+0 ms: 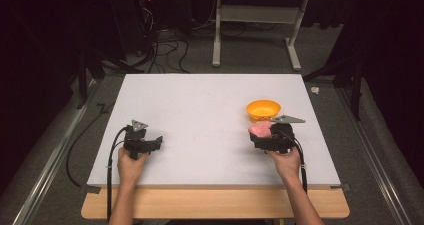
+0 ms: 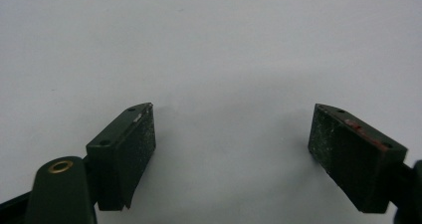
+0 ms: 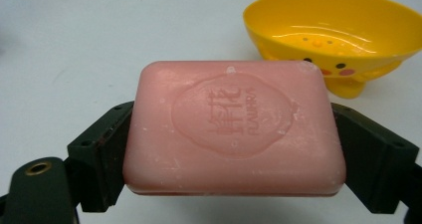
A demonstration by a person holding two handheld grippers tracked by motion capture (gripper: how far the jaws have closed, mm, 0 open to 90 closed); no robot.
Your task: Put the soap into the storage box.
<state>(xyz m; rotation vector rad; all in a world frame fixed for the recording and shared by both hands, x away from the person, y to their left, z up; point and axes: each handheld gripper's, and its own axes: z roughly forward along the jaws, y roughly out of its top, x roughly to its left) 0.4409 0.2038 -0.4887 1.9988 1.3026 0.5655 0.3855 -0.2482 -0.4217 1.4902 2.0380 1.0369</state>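
Note:
A pink bar of soap [image 3: 234, 127] with a stamped oval sits flat between the jaws of my right gripper [image 3: 234, 154], which is shut on its two short sides. In the high view the soap [image 1: 260, 129] and right gripper [image 1: 265, 135] are at the table's right, just in front of a yellow soap dish [image 1: 263, 109]. That dish [image 3: 333, 32] stands past the soap, up and to the right in the right gripper view, with a duck face on its side. My left gripper [image 1: 156, 143] rests at the table's left, and its jaws stand wide apart, open [image 2: 231, 149], over bare white surface.
The white tabletop [image 1: 200, 115] lies on a wooden board. A metal frame with feet and several cables stand on the floor beyond the far edge. Rails run along both sides of the table.

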